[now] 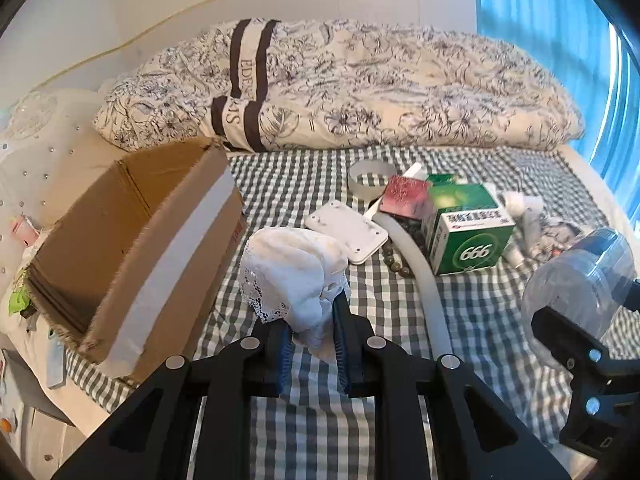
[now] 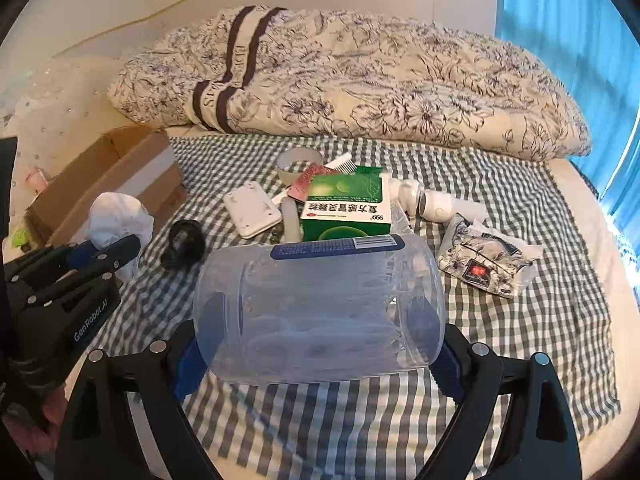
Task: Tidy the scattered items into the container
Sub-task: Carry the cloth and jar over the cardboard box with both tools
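My left gripper [image 1: 313, 322] is shut on a white lace cloth [image 1: 294, 270], held just right of the open cardboard box [image 1: 132, 240]; the same gripper [image 2: 106, 254] and cloth [image 2: 118, 216] show at the left of the right wrist view. My right gripper [image 2: 320, 344] is shut on a clear plastic jar [image 2: 320, 308] lying sideways between its blue pads above the checked sheet; that jar [image 1: 580, 280] shows at the right edge of the left wrist view. Scattered behind lie a green medicine box [image 1: 468, 232], a white plate [image 1: 346, 230], a tape roll [image 1: 370, 180] and a white hose [image 1: 424, 276].
A black ring-shaped item [image 2: 184, 242], a floral pouch [image 2: 486, 262], a white comb [image 2: 340, 160] and a small white device [image 2: 434, 202] lie on the checked sheet [image 2: 520, 340]. A floral duvet [image 2: 360, 88] is bunched along the back. A blue curtain [image 2: 580, 40] hangs at the right.
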Tool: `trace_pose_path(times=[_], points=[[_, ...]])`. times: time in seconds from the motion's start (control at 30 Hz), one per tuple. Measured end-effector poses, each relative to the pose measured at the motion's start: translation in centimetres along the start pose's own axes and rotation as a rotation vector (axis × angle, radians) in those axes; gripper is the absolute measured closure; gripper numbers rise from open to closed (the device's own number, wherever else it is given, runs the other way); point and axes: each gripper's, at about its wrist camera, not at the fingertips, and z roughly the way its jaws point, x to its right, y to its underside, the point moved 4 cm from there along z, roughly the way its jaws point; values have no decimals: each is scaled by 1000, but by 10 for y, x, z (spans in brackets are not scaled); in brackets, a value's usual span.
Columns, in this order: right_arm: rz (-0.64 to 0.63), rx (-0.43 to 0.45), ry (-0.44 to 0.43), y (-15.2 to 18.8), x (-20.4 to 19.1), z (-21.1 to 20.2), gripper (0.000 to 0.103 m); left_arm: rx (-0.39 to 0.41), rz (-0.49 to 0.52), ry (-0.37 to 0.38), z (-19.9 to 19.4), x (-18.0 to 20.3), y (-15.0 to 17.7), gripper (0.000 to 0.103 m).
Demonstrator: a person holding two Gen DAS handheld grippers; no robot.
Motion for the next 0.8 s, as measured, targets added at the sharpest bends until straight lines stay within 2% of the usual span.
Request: trace_pose_path(times=[0.23, 0.47, 0.63, 0.8], points=[[-28, 52, 12, -15, -39, -29, 13, 46, -23, 22, -29, -31, -18, 84], [-80, 104, -79, -72, -120, -28, 13, 95, -49, -8, -47, -103, -52, 84], [-119, 92, -144, -112, -176, -1, 13, 40, -105, -83, -17, -168, -61, 84], [-173, 19, -180, -143, -231, 53, 13, -34, -206, -100, 29, -222, -49, 84]])
